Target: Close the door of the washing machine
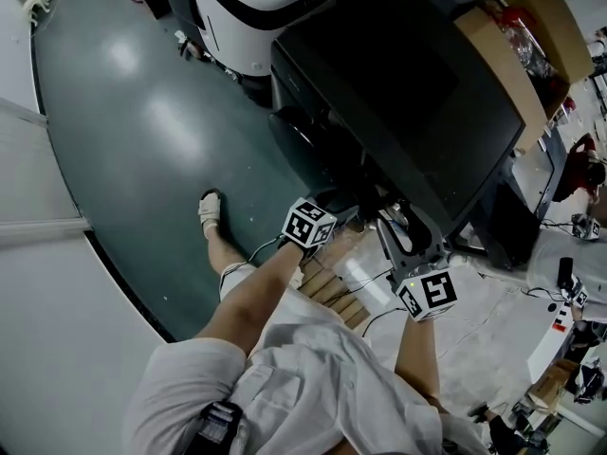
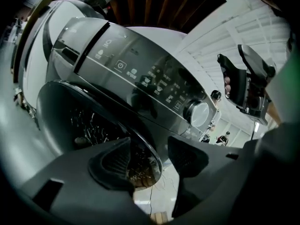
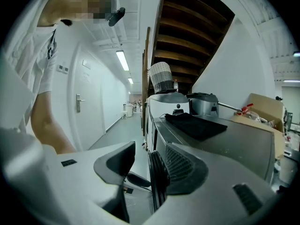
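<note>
The dark washing machine (image 1: 398, 93) fills the middle of the head view, and its control panel (image 2: 140, 74) with a round knob (image 2: 199, 112) faces the left gripper view. Its round glass door (image 2: 84, 121) stands ajar. My left gripper (image 2: 150, 158) is open, and the door's lower rim runs between its fingers. My right gripper (image 3: 150, 165) is open too. The door's black ribbed edge (image 3: 157, 182) lies against its right-hand pad (image 3: 185, 165), with a gap to the other pad. Both marker cubes show at the machine's front, the left gripper (image 1: 327, 211) and the right gripper (image 1: 403, 240).
A white appliance (image 1: 256, 8) stands beside the machine. On the machine's top lie a black cloth (image 3: 197, 125), a metal pot (image 3: 204, 104) and a cardboard box (image 1: 531, 36). Wooden slats (image 1: 332, 282) lie under me, and my sandalled foot (image 1: 211, 211) rests on the green floor. A wooden staircase (image 3: 187, 27) rises behind.
</note>
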`<state>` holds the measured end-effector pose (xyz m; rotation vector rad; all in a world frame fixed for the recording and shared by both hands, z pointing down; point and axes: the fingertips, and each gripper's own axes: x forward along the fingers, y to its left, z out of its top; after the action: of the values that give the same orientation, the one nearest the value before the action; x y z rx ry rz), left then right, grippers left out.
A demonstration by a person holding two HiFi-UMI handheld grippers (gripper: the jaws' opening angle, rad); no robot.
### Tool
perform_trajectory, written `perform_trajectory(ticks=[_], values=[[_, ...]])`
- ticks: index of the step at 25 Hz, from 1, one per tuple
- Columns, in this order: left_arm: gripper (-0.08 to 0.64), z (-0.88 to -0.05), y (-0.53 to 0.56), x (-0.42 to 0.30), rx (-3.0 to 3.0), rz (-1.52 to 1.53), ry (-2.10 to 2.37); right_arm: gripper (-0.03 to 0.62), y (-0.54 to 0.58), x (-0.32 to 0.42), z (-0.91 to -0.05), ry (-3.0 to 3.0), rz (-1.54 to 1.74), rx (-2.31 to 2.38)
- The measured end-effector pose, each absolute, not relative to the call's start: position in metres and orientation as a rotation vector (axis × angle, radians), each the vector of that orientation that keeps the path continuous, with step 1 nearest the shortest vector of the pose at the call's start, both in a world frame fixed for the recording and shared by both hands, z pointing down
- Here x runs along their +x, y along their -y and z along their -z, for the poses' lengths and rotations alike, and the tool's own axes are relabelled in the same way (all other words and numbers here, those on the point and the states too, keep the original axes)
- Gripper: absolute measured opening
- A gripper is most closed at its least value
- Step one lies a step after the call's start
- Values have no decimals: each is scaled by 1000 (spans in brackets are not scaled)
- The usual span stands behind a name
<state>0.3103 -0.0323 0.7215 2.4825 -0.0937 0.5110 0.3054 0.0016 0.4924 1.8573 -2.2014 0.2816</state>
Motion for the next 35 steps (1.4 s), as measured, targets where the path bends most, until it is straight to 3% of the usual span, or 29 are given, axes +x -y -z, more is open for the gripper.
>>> perform_trajectory(ticks=[2, 16, 20, 23, 35], values=[[224, -724, 36, 309, 2493, -548, 113, 209, 3, 307, -493, 2204, -281, 1852], [166, -727, 45, 316, 2444, -558, 165, 209, 12, 313, -493, 2205, -275, 1820], [173, -725, 41, 312, 2435, -544, 84, 209, 8, 308, -489, 2207, -262, 1807], [253, -719, 40, 308, 2445, -503, 80, 209, 4, 302, -486, 2204, -248, 1799], [261, -631, 77, 222, 2537, -298, 210, 209, -17, 290, -462, 2253, -207, 1866]])
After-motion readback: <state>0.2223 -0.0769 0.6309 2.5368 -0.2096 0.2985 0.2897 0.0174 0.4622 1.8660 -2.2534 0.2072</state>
